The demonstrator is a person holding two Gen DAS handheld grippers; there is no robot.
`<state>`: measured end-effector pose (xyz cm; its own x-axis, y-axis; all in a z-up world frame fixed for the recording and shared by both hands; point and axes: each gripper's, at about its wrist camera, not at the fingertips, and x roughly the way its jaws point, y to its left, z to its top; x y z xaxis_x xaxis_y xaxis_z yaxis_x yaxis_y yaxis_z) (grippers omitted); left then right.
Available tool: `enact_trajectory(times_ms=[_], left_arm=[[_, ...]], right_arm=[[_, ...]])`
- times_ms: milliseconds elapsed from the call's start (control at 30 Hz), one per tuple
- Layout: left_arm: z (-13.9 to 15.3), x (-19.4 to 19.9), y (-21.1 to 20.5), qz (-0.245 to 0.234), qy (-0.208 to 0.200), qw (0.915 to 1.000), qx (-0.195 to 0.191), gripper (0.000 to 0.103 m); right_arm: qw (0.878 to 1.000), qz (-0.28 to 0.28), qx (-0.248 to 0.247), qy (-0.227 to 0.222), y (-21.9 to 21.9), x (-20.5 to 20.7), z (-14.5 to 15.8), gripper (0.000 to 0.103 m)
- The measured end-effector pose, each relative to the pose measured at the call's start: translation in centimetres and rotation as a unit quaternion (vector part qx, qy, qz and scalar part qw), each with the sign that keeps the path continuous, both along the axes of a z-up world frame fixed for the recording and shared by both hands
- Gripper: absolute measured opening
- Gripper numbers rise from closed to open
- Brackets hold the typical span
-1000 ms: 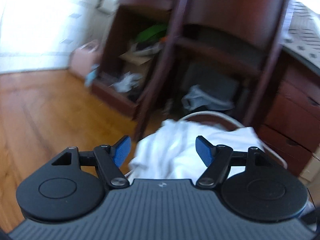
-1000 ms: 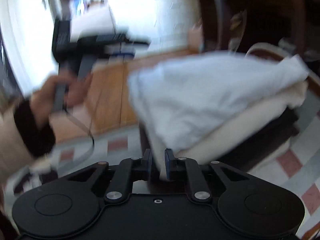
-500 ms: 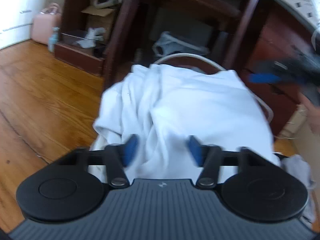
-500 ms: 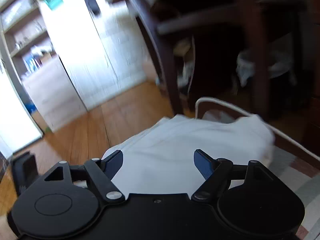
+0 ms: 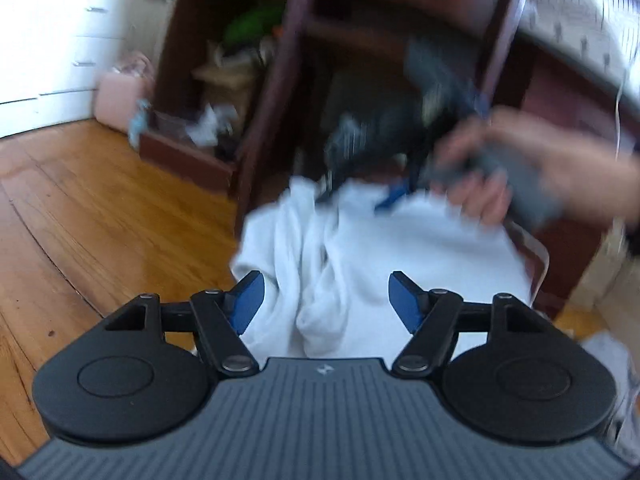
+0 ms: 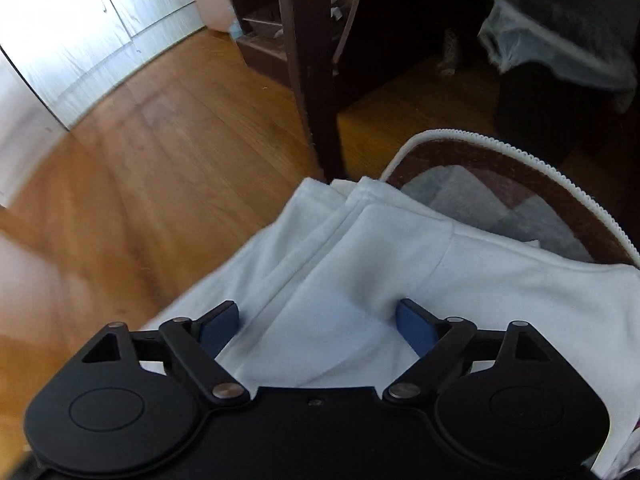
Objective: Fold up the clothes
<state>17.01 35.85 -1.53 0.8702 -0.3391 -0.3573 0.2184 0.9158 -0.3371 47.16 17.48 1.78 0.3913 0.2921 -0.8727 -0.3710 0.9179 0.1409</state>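
White garment [image 5: 400, 264], soft fleece-like cloth, is lying bunched on a round seat [image 6: 520, 168] with white piping, its rumpled side drooping over the seat's edge toward the wooden floor [image 6: 160, 168]. Left gripper [image 5: 326, 300] is opening, fingers apart and nothing pinched between them; right gripper [image 6: 316, 326] is hovering over the cloth's far part, fingers wide apart, gripping nothing. Judgement: each gripper should be pinching a single layer at a hem corner, then drawing the cloth flat before creasing; no brand, label or writing is readable.
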Motion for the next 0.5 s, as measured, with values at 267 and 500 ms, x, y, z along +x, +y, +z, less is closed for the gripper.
enact_trajectory(times_ms=[267,500], left_arm=[[-1.9,2.1,-0.8,-0.017,0.057,0.9980,-0.024,0.070],[-3.7,3.9,0.4,-0.039,0.039,0.9899,-0.131,0.034]], right_arm=[[0.991,0.026,0.060,-0.113,-4.0,-4.8,1.5,0.010],[0.963,0.045,0.189,-0.185,-8.8,-7.6,3.2,0.010]])
